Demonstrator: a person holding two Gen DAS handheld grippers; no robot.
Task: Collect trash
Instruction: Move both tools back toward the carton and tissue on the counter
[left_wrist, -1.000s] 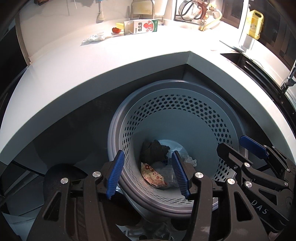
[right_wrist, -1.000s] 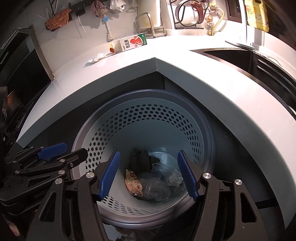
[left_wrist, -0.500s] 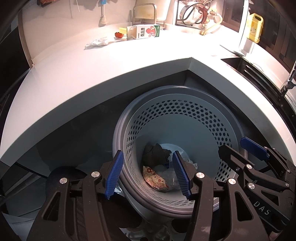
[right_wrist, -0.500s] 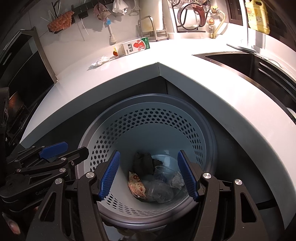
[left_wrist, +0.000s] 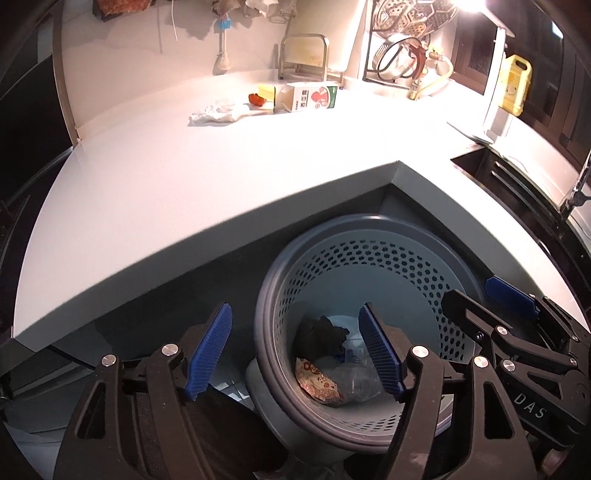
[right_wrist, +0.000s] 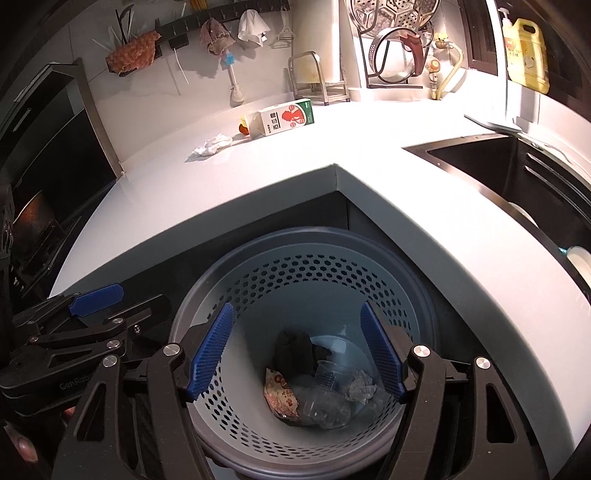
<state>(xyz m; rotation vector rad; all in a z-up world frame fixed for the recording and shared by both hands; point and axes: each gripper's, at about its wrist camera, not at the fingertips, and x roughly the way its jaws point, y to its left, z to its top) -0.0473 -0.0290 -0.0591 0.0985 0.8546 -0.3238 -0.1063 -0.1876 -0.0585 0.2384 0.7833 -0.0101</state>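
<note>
A grey perforated trash basket (left_wrist: 373, 258) (right_wrist: 314, 269) stands on the floor in the counter's corner. It holds a snack wrapper (right_wrist: 279, 393), a clear plastic cup (right_wrist: 327, 376), crumpled paper (right_wrist: 360, 386) and a dark wad (right_wrist: 293, 349). My left gripper (left_wrist: 295, 350) is open and empty above the basket's left rim. My right gripper (right_wrist: 297, 352) is open and empty over the basket. On the white counter (left_wrist: 184, 177) lie a crumpled tissue (left_wrist: 218, 112) (right_wrist: 212, 144), a milk carton (left_wrist: 312, 96) (right_wrist: 284, 118) and a small red item (left_wrist: 256, 99).
A dark sink (right_wrist: 517, 166) is set in the counter at right. A yellow detergent bottle (right_wrist: 526, 50), a dish rack with a pan (right_wrist: 395, 59) and a metal holder (right_wrist: 317, 79) stand at the back. Cloths hang on the wall (right_wrist: 133, 51). A stove (right_wrist: 37, 206) is at left.
Both grippers have risen and tilted up, so the basket sits lower in view and more of the counter and back wall shows. Both stay open.
</note>
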